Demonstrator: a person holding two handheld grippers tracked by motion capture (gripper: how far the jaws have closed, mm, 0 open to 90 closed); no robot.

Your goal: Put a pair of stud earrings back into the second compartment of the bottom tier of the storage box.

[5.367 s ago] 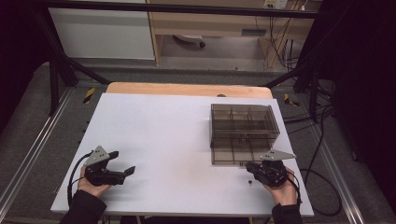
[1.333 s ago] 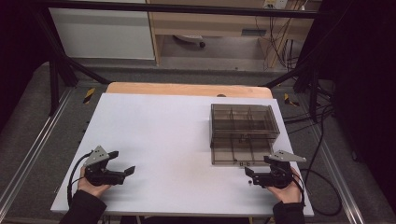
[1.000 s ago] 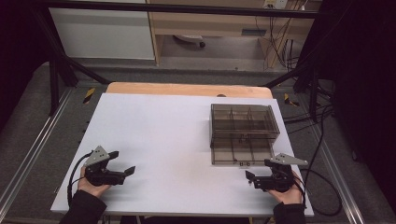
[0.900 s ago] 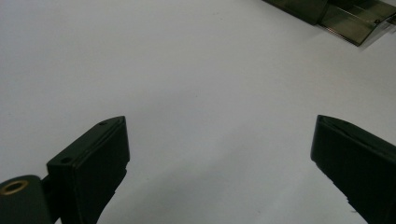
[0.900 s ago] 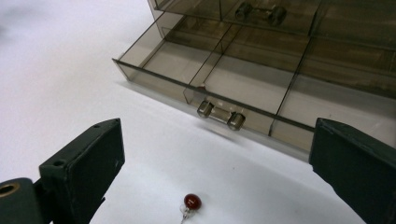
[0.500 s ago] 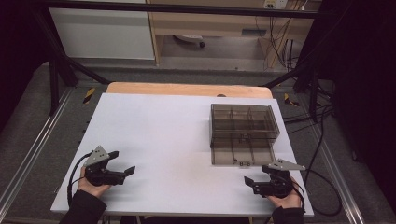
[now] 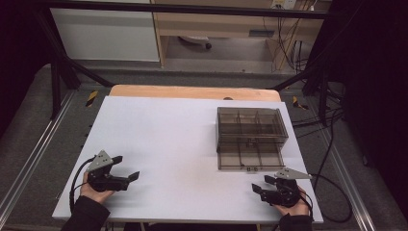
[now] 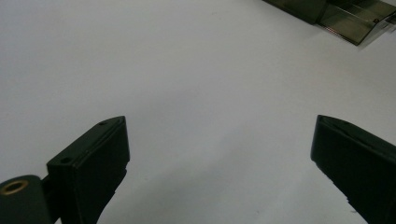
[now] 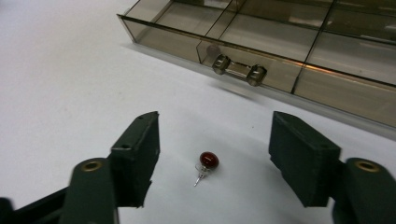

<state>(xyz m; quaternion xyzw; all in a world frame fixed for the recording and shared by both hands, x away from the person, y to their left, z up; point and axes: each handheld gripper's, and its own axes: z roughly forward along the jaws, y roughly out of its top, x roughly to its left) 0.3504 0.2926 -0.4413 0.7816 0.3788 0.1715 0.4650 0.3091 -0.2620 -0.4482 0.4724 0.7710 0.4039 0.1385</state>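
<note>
Small red-headed metal pin (image 9: 207,164) loose near worktop's front right corner, unpicked, between wide-spread right gripper (image 9: 215,161) jaws; smoky clear plastic drawer (image 9: 280,51) open; left gripper (image 8: 219,154) wide, empty.

The bench (image 7: 168,139) top looks like smooth matt white laminate, with a bare wood strip (image 7: 192,92) at the back. The drawer box (image 9: 280,42) is glossy smoked see-through plastic with a shiny metal handle (image 9: 239,70). The earring (image 9: 207,164) has a glossy red bead on a thin metal pin. Both grippers' jaws are matt black plastic.
</note>
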